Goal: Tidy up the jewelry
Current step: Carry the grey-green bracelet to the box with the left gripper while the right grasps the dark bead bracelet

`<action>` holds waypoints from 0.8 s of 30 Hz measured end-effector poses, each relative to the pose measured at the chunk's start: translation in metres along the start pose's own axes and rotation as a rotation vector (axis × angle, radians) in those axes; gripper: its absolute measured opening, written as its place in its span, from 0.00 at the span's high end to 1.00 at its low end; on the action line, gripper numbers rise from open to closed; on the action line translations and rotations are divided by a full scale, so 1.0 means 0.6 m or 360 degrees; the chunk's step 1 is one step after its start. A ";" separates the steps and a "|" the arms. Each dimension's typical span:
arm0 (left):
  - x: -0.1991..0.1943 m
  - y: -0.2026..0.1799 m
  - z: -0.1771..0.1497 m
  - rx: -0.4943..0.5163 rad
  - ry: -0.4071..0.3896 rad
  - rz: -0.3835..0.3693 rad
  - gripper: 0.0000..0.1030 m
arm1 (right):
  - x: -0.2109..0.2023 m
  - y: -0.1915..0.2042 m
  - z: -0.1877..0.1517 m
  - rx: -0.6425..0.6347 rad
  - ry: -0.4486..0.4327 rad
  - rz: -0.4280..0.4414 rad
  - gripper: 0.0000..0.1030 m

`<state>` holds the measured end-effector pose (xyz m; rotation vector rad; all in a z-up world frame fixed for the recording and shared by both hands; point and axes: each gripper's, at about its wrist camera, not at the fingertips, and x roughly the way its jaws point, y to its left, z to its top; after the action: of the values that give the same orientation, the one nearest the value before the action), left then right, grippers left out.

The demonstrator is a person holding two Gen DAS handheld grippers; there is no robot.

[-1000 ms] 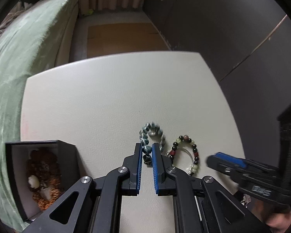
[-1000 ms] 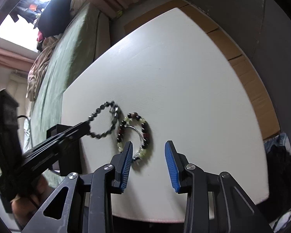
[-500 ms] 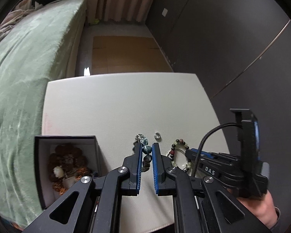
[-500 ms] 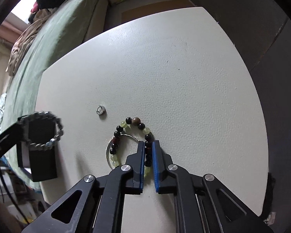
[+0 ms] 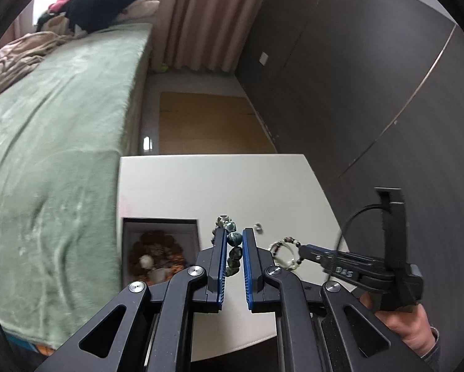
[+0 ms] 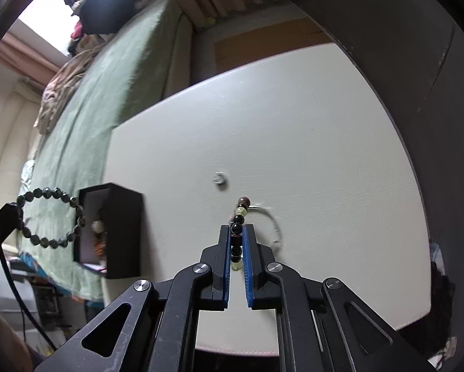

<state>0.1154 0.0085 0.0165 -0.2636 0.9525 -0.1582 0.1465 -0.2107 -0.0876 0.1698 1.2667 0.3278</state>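
now lifted clear of the white table [image 6: 293,117] with both bracelets: left gripper [image 5: 232,245] clamped on the dark green bracelet [image 5: 233,241] beside the open black box [image 6: 120,229], right gripper [image 6: 237,241] newly closed on the mixed-bead bracelet [image 6: 238,217], small ring [image 6: 219,179] left lying.

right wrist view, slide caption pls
Right gripper shut on mixed-bead bracelet above white table.

Green bed [image 5: 55,142] (rumpled clothes [image 5: 21,52] atop)

On the table [image 6: 293,124], the open box [image 6: 120,229] sits at its left edge — a small ring [image 6: 220,179] lies right of it.
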 end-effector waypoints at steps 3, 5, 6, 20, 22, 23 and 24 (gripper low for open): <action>-0.015 0.016 -0.005 -0.0020 -0.0017 0.0015 0.90 | -0.017 0.022 -0.007 -0.0017 -0.0031 0.0056 0.91; -0.023 0.032 -0.010 -0.0038 -0.0022 0.0029 0.90 | -0.026 0.034 -0.010 -0.0031 -0.0044 0.0091 0.91; -0.026 0.040 -0.012 -0.0047 -0.0025 0.0035 0.90 | -0.025 0.049 -0.009 -0.0039 -0.0049 0.0099 0.91; 0.011 0.110 -0.007 -0.0219 0.0059 -0.0011 0.77 | -0.048 0.152 -0.020 -0.0219 -0.0089 0.0201 0.91; 0.007 0.117 -0.009 -0.0238 0.0041 -0.0008 0.49 | -0.047 0.158 -0.021 -0.0230 -0.0091 0.0216 0.91; 0.001 0.122 -0.010 -0.0252 0.0014 -0.0003 0.43 | -0.047 0.163 -0.022 -0.0237 -0.0093 0.0225 0.91; -0.005 0.127 -0.012 -0.0265 -0.0016 -0.0001 0.36 | -0.047 0.167 -0.021 -0.0245 -0.0098 0.0232 0.91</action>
<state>0.1090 0.0808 -0.0074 -0.4178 0.9570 -0.0778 0.1122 -0.1267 -0.0352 0.1399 1.1658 0.5401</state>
